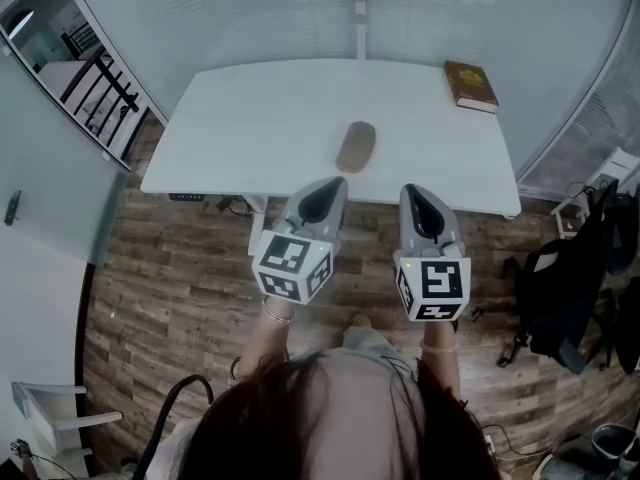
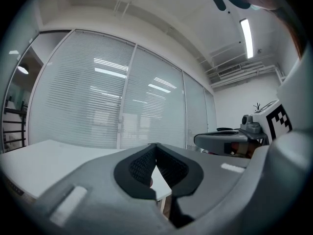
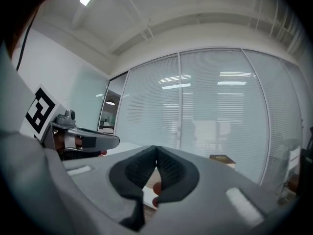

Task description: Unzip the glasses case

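Note:
A tan oval glasses case (image 1: 355, 146) lies near the front middle of the white table (image 1: 250, 118). My left gripper (image 1: 334, 182) is held level just short of the table's front edge, slightly left of and nearer than the case, jaws shut and empty. My right gripper (image 1: 414, 190) is beside it on the right, also shut with nothing in it. In the left gripper view the tips of the left gripper (image 2: 155, 146) meet in front of the table top. In the right gripper view the right gripper (image 3: 156, 148) shows the same, with the left one at the frame's left.
A brown book (image 1: 470, 84) lies at the table's far right corner. Glass walls with blinds (image 1: 300, 8) stand behind the table. A black bag (image 1: 560, 288) and cables sit on the wooden floor at the right, a white chair (image 1: 50, 418) at the lower left.

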{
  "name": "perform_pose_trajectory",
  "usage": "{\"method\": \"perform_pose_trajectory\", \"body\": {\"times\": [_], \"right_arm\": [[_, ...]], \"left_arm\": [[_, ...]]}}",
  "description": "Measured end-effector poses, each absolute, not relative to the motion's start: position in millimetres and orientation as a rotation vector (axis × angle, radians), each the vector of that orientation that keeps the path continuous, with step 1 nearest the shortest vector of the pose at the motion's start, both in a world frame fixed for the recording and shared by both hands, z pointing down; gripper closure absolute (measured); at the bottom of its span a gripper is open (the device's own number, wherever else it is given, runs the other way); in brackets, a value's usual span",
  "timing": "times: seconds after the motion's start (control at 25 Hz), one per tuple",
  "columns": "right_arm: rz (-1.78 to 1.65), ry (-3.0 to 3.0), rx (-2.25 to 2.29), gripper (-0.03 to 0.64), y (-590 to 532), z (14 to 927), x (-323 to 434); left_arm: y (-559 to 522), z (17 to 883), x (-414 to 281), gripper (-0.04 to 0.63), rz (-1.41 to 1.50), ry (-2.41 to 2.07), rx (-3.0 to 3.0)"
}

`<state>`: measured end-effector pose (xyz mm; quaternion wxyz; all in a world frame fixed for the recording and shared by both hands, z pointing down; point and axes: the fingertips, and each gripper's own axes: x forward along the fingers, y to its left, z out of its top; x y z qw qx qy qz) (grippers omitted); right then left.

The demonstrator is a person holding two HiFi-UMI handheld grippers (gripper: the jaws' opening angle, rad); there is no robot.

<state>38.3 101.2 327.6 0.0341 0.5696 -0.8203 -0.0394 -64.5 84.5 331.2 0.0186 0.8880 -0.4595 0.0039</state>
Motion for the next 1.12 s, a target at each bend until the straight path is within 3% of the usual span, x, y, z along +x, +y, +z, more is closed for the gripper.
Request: {"method": "perform_pose_trajectory", "body": {"times": [0.48,1.12], "right_arm": [[-0.056,-2.623,1.655,0.615,45.5,337.2,53.3],[-0.035,-2.569,1.628,0.615,-40.5,355.6,33.6]], "left_arm": [[32.4,346.5,-43.0,0.594,0.031,-1.487,2.682],[-55.7,377.4,-68.4,0.594,0.101,-1.441,2.609]]}}
